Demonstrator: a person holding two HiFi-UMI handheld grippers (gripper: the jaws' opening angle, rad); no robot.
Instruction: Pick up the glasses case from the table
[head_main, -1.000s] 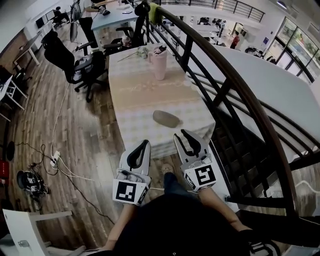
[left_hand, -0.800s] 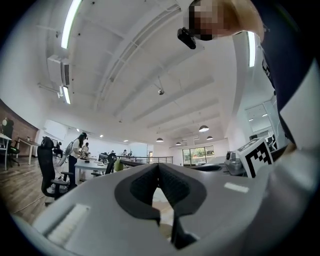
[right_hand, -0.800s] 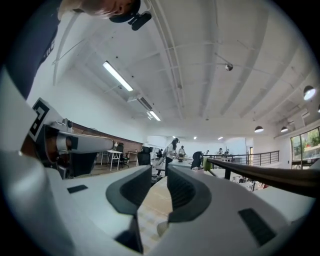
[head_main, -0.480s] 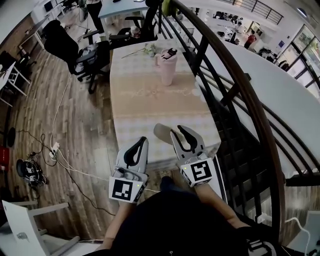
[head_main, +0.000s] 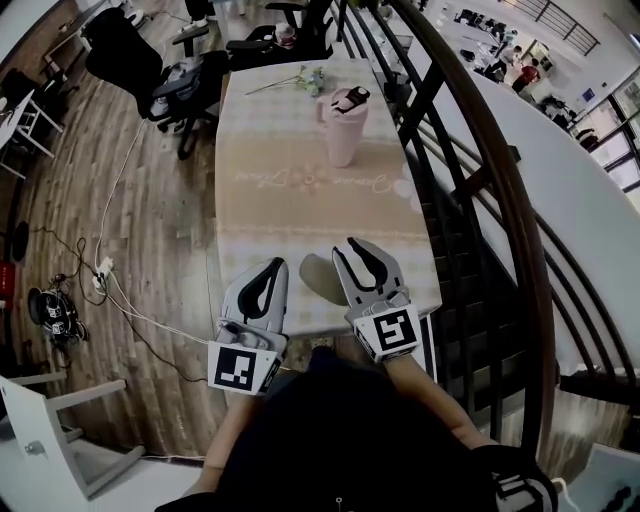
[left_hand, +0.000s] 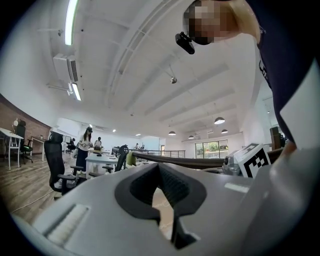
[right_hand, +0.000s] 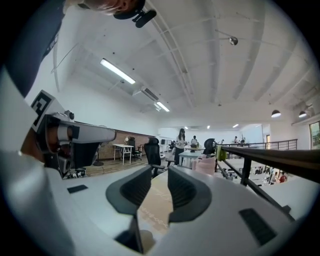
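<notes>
The glasses case (head_main: 316, 277) lies on the near end of the table (head_main: 250, 200), close to the near edge, a grey-brown oval pod resting flat on the checked cloth. In the head view it sits between the 2 grippers, and the right gripper (head_main: 352, 247) overlaps its right end, so only the left part shows. That gripper is held level and its jaws stand a little apart, with nothing between them but the pale runner beyond. The left gripper (head_main: 275, 266) hovers just left of the case over the table's near edge, its jaw tips together and empty. A pink tumbler (head_main: 343, 128) stands well apart toward the far end and should not get in the way. The case looks small and light, probably a stiff shell with a smooth, rounded skin, so it is unlikely to be fragile but may skid on the cloth or squirt out of a grip taken near either tapered end. The safest hold appears to be across its short width at the middle, where the sides run most nearly parallel. The right jaws look too narrow for that as they stand and would likely need to spread before coming down around it.
</notes>
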